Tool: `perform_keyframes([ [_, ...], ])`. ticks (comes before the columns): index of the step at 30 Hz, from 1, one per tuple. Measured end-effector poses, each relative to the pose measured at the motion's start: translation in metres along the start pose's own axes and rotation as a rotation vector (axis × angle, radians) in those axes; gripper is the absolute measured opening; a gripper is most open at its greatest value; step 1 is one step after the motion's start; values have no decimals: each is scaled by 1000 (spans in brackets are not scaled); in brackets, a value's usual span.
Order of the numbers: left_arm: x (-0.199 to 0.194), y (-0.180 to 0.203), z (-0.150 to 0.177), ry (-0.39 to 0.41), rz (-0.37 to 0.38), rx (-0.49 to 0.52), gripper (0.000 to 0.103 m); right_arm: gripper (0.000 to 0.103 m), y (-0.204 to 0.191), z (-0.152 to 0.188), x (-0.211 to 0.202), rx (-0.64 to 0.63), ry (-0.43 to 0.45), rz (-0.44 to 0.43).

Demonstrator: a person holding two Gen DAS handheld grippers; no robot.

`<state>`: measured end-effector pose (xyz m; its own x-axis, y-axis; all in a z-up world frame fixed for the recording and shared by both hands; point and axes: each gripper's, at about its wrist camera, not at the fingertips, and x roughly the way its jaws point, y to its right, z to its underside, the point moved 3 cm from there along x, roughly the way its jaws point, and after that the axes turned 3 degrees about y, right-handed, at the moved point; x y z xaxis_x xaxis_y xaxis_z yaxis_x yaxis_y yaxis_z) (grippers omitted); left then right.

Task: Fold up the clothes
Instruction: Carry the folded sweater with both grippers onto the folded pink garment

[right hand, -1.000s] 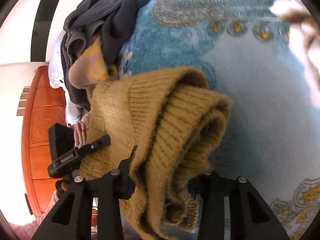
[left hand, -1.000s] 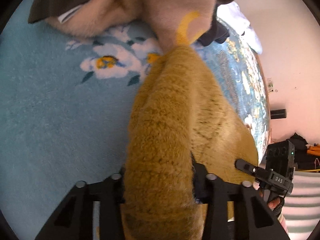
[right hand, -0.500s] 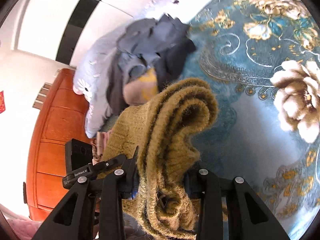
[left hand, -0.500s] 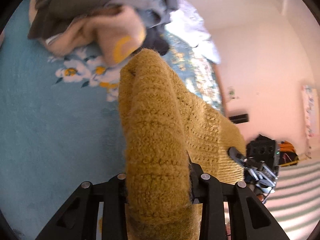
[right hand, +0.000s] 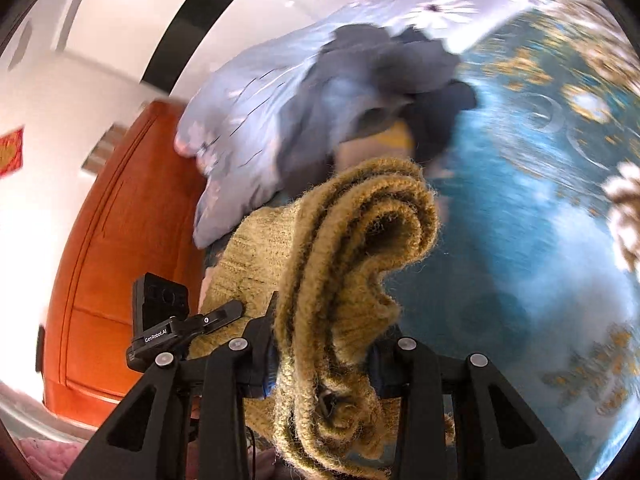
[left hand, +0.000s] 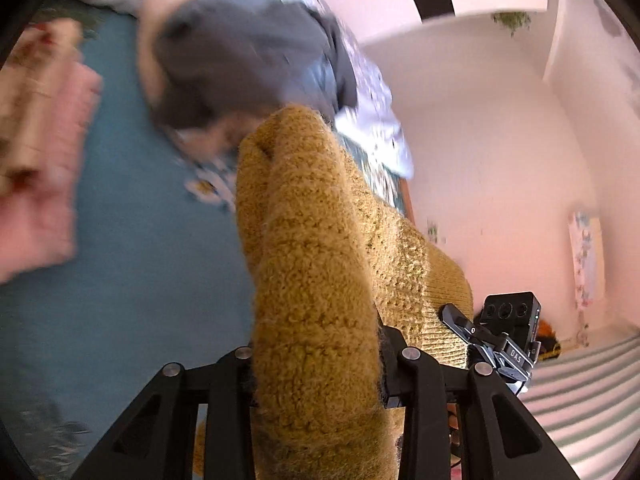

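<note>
A thick mustard-yellow knit sweater [left hand: 316,280] hangs folded in several layers between both grippers, lifted above the blue floral bedspread [left hand: 120,272]. My left gripper [left hand: 320,364] is shut on one bunched end of it. My right gripper [right hand: 324,356] is shut on the other end [right hand: 352,264], where the rolled layers show edge-on. Each gripper shows in the other's view, the right one in the left wrist view [left hand: 504,344] and the left one in the right wrist view [right hand: 168,324].
A pile of grey and dark blue clothes [left hand: 248,52] [right hand: 380,88] lies further back on the bed, next to a pale floral pillow [right hand: 248,120]. Folded pink and beige garments [left hand: 36,152] lie at the left. An orange wooden headboard [right hand: 116,264] stands behind.
Both grippers have lifted and tilted up with the sweater. The views now take in the clothes pile, the pillow and the walls, and the folded pink garments have come into the left view.
</note>
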<state>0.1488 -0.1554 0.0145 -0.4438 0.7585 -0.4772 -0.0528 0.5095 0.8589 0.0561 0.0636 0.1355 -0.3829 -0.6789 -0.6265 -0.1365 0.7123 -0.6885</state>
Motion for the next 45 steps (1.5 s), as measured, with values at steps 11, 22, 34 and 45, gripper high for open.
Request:
perform_keyframes([
  [11,-177,-87,-28,308,-93,-133,36,36,-145,-13,160,-184,-236,-112],
  [22,-259,-122,-58,422,-252,-106,36,36,-218,-5,279,-238,-365,-80],
  [34,-248,-194,-69,516,-252,-256,36,36,-214,-19,292,-295,-287,121],
  [45,-287,-165,-36,631,-493,-187,58,37,-201,-14,260,-268,-163,63],
])
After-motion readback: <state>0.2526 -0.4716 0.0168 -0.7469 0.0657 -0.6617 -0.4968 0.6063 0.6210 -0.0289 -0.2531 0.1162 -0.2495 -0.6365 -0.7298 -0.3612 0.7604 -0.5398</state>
